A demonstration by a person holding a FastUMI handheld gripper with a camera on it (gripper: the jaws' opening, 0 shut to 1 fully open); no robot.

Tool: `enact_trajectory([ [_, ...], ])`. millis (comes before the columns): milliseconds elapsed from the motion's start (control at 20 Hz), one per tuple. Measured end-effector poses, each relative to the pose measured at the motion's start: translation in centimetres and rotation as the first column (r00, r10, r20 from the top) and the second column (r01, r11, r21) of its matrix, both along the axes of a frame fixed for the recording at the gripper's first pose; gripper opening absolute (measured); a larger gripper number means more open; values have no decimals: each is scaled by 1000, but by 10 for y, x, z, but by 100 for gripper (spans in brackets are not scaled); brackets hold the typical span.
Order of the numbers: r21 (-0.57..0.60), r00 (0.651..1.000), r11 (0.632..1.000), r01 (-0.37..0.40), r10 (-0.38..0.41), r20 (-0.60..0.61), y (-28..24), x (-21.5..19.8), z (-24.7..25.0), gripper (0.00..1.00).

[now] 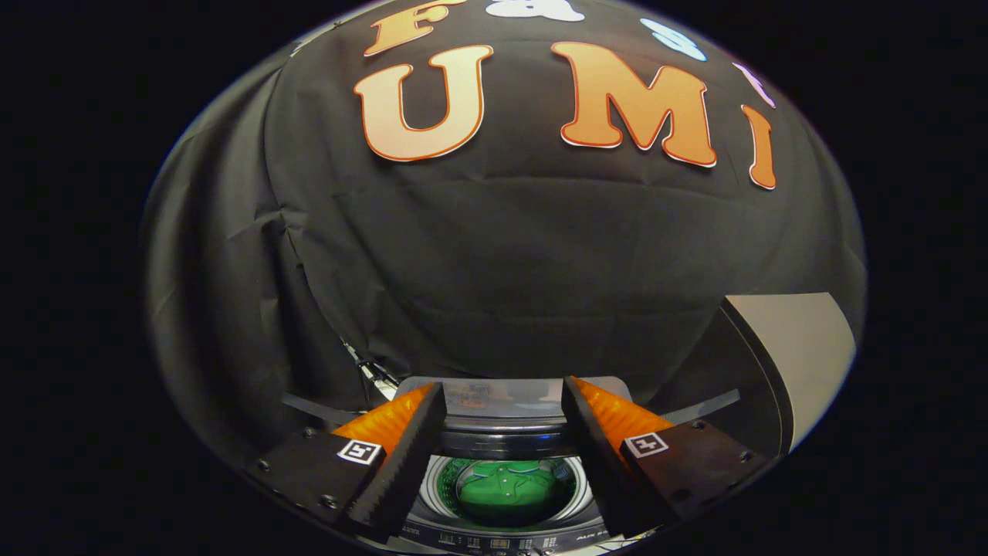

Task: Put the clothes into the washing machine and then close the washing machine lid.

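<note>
One green garment (505, 488) in washer (502, 432), gripper (503, 403) open

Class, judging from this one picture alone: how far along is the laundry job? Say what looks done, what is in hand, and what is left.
Done: green clothes lie inside the drum of the washing machine. In hand: the gripper hovers above the opening, jaws open and holding nothing. Left: the lid stands raised behind the drum, so closing it remains.
</note>
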State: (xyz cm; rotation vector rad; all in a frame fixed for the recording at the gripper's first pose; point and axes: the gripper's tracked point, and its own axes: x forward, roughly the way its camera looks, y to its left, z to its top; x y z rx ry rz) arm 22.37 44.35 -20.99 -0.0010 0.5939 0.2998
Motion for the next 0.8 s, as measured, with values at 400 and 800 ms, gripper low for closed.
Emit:
enact_trajectory([
  [400,4,998,1000,31,-31,-57,-7,-28,-38,99],
  [800,-17,981,1000,4,-7,-193,-3,-61,-93,98],
])
